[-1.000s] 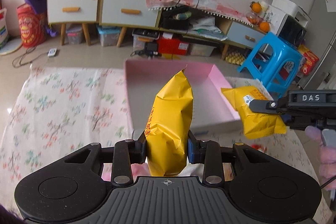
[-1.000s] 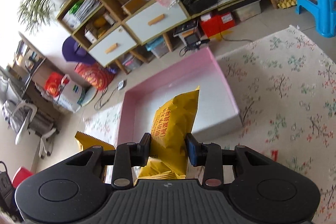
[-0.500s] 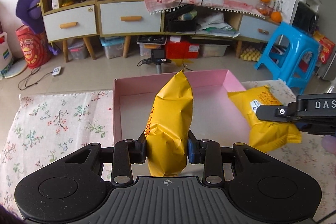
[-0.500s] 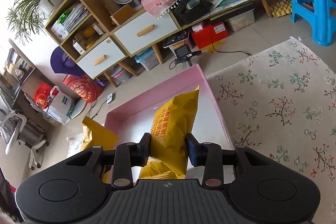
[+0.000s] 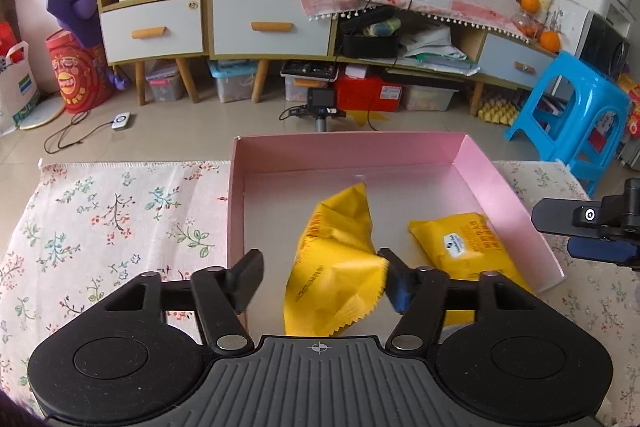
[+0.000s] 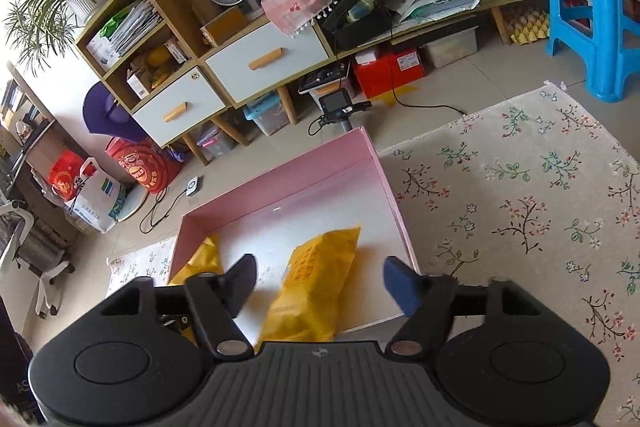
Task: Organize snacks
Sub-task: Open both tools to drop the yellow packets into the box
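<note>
Pink cardboard box point(image 5: 496, 183) sits on the table's floral cloth point(image 5: 120, 211), and both yellow snack packets lie inside it. The left tongs point(image 5: 320, 279) are spreading apart; the crumpled yellow packet point(image 5: 336, 267) lies between the pads, its right edge just at the blue pad, the black pad clear of it. The flatter packet with a white label point(image 5: 464, 243) lies near the box's right wall. The right tongs point(image 6: 320, 281) are opening too, with that packet point(image 6: 316, 279) lying loose between the pads, touched by neither.
</note>
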Motion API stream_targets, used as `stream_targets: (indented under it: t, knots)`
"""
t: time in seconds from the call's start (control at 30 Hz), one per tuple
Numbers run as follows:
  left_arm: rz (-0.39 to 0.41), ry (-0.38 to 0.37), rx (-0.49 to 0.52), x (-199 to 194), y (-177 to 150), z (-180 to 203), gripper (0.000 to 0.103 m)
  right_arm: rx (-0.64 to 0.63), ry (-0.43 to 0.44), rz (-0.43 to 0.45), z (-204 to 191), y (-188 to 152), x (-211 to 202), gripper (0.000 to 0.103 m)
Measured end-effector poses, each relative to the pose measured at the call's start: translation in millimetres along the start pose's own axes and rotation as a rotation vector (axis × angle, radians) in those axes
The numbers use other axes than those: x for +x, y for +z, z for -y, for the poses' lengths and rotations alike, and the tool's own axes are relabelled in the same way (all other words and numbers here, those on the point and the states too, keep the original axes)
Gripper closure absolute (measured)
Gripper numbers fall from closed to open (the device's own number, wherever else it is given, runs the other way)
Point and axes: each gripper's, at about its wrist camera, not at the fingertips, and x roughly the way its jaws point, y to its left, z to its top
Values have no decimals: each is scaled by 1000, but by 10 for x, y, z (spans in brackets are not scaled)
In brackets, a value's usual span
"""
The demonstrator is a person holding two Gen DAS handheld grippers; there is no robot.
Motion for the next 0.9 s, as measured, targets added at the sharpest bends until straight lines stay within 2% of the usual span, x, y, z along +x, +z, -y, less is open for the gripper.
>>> stream_targets:
  t: [0.07,0.2,0.43,0.53,0.7,0.9]
  knots:
    - [3,-7,1,-33,-2,-6,31,-4,-4,3,-12,-2,-23,34]
    - [9,-14,10,-149,-30,-8,25,-18,-12,2,-52,-3,-74,27]
    - [15,-29,7,-385,-94,-72,14,-62,-25,8,-116,-45,-238,21]
    - [4,-29,13,-474,-145,-98,13,-75,-31,5,-119,-76,-298,16]
    - [-18,-38,8,-628,-276,-136,11,-97,-62,-12,-118,-141,-390,15]
    - [-24,-60,20,-829,-505,-199,7,-113,-57,-22,-91,-237,-542,14]
